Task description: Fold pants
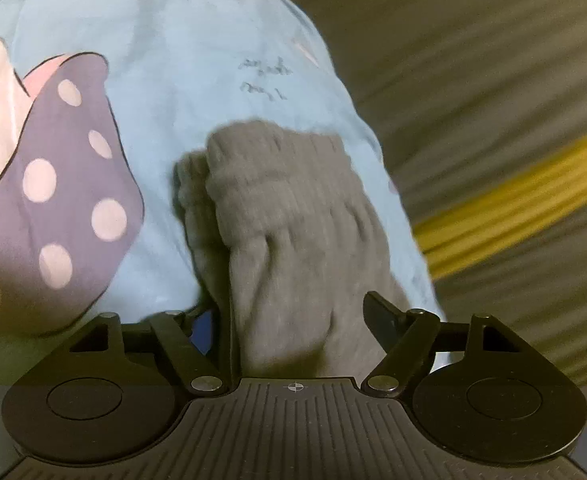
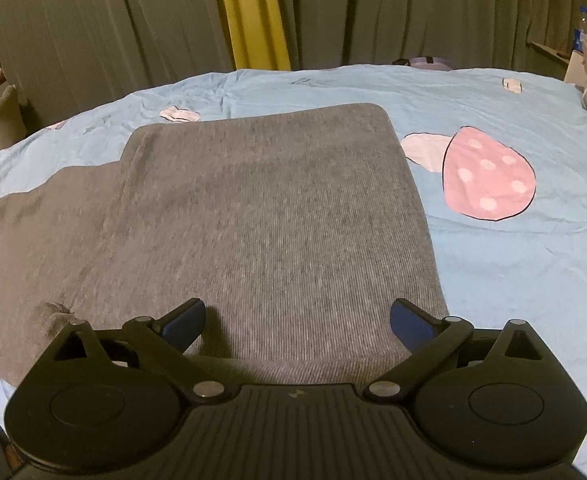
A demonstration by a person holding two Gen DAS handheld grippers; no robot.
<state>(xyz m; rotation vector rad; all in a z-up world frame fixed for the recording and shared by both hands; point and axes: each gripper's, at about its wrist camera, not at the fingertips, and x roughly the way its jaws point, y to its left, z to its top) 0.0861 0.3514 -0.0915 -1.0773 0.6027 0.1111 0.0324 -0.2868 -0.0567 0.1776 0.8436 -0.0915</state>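
While the right gripper [image 2: 297, 322] hangs over the near end of the pants [image 2: 261, 216], its jaws stand spread as wide as they go, with nothing between the blue pads [image 2: 407, 322] but bare grey knit below them. From this view the pants lie flat on the sheet [image 2: 513, 264], folded into a broad slab whose far edge ends in a rounded corner; a second layer of the same grey cloth sticks out from under the slab's left side and runs off the picture. Right of the pants, printed on the sheet, is a pink spotted shape [image 2: 489, 176], well apart from the cloth edge. Beyond the pants hang grey curtains [image 2: 413, 12] with a yellow strip [image 2: 253, 12] among them.

Seen from the left wrist, a bunched, wrinkled wad of the pants [image 1: 289, 240] rises between the jaws of the left gripper [image 1: 301, 328] (the picture is smeared, so the edges are soft). That wad lies against the left finger and hides most of it; the right finger [image 1: 381, 320] stands apart from the cloth on its side. Whether the pads actually pinch the wad I cannot tell. Behind the wad is the sheet, and left of the wad a purple dotted print [image 1: 65, 192].
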